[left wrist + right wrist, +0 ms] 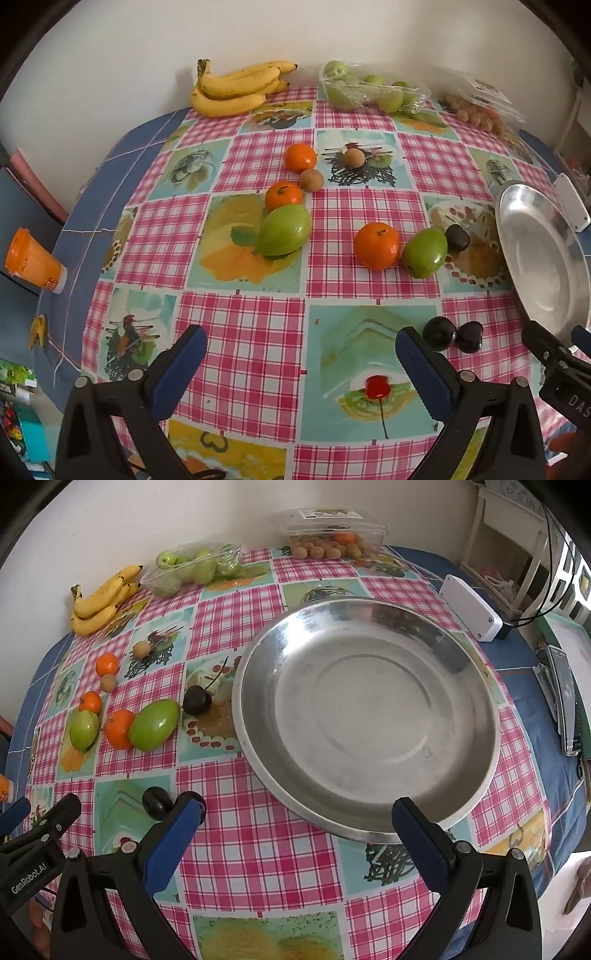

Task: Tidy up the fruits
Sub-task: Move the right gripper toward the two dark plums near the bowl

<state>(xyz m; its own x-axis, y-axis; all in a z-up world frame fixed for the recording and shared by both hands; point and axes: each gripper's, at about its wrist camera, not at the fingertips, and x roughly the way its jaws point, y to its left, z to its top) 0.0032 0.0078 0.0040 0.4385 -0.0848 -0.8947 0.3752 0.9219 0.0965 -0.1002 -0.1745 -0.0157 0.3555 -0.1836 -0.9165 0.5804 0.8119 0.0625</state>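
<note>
Overhead, both grippers hung tilted down above the near edge of a round table (535, 686) covered with a pink checked cloth printed with fruit pictures. The left gripper (301, 354) had its blue-padded fingers spread wide with nothing between them, only cloth beneath. The right gripper (297, 819) was spread just as wide and also held nothing, with the near rim of a big metal dish (369, 709) showing between its fingers. That dish sat toward the right edge of the table and had no fruit in it. Two dark plums (452, 336) lay touching each other near the table's front edge, just beside the left gripper's right finger, and a third dark plum (197, 700) rested close to the dish's left rim. Next to it lay a green mango (153, 724) touching an orange (119, 728). Further toward the left edge sat a second green mango (283, 229) with another orange (283, 195) touching it, then a small brown fruit (311, 180) and a third orange (300, 158), and one more brown fruit (354, 158) a little apart. Along the far edge by the wall lay a bunch of bananas (236, 88), a plastic pack of green fruit (373, 88) and a clear box of small brown fruit (332, 535). A white box (471, 607) sat at the right edge behind the dish.
</note>
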